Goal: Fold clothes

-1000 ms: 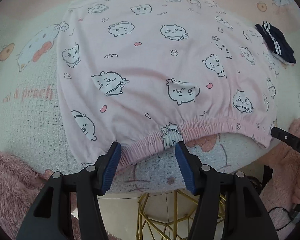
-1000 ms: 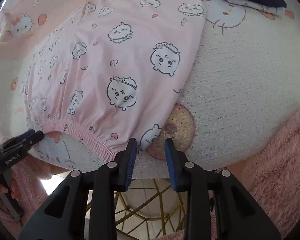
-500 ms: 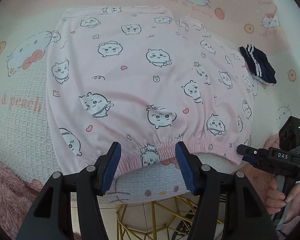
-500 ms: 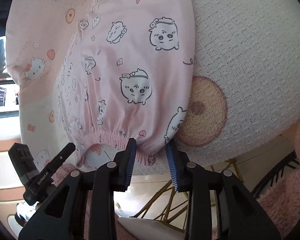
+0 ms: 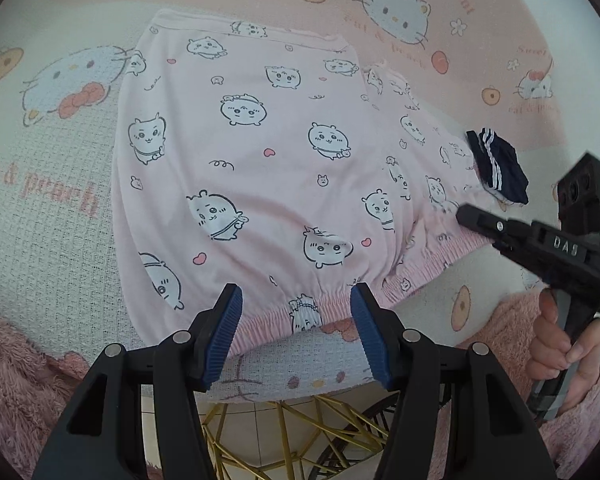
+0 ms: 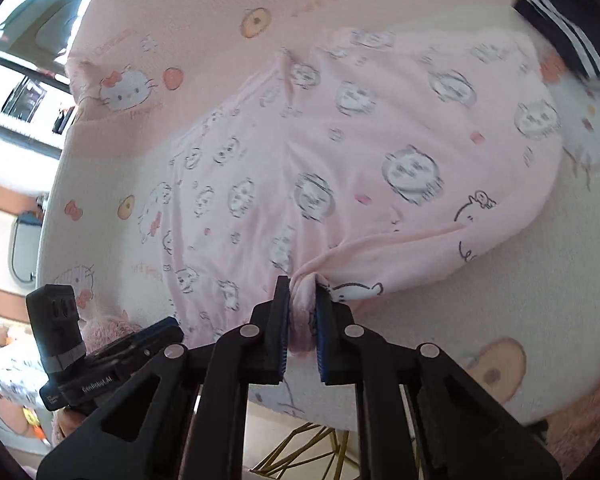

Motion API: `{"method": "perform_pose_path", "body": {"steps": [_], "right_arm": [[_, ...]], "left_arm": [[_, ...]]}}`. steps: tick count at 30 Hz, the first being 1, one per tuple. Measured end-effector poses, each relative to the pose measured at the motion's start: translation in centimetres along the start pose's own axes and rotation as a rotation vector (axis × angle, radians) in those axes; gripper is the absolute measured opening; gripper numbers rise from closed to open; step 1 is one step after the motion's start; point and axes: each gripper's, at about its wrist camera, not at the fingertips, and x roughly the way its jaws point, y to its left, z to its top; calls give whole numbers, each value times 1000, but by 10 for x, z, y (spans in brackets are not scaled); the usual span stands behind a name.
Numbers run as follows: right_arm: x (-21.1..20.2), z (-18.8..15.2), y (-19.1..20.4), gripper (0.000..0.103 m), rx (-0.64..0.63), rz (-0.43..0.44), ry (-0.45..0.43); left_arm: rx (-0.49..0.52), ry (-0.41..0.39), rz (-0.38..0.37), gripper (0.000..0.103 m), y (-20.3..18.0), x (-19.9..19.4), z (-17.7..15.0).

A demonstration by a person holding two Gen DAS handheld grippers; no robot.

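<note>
Pink shorts (image 5: 284, 184) with cartoon print lie flat on the tabletop cloth (image 5: 52, 208). The right tool (image 6: 302, 300) is closing, its jaws pinching the elastic waistband corner. The left tool (image 5: 296, 316) stands released at the waistband. A folded navy garment (image 5: 498, 166) lies beside.

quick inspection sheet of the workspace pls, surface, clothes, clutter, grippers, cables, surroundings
surface: table under a pink and white cat-print cover, waffle textured.
job's things: pink pyjama shorts lying flat, elastic waistband at the near edge; its right end is lifted and bunched.
clutter: folded navy garment with white stripes beside the shorts, just off their far right edge.
grippers: left gripper open, pads either side of the waistband, not pressing. right gripper closing, waistband fabric pinched between its pads.
cables: nothing seen.
surroundings: gold wire table frame over a tiled floor; fluffy pink sleeve; window at far left.
</note>
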Motion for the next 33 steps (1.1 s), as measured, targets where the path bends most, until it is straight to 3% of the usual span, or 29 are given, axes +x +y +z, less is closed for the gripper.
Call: {"method": "perform_pose_path", "body": {"steps": [2,5,9,11,14,16,19,22,28,31,33], "right_arm": [[13,18,27,10,-72,15,20],[66,36,79,10,-182,32,107],[122,24,82,15,-216,-48,276],[115,23,75,13,-155,16,254],[102,19,65,24,-68,108,212],[71,12,59,30,-41,146,124],[56,-7,41,31,-17,15,62],[69,-27,22,32,-77,-130,116],[76,-38,20,33,-145,-136,227],[65,-37,25,33,-186,-152,172],[61,-39,38,33,-253,-131,146]], "left_arm": [[0,-4,7,59,2,-4,0],[-34,-8,-4,59,10,-5,0],[-46,21,-7,59,15,4,3],[-37,25,-33,59,13,6,10],[-23,28,-81,59,9,10,24],[-11,35,-118,58,3,18,34],[14,60,-136,58,-12,36,47],[20,97,-137,58,-24,54,55],[98,154,-109,58,-44,73,61],[117,160,-69,58,-44,74,63],[101,190,-121,58,-41,78,63]]}}
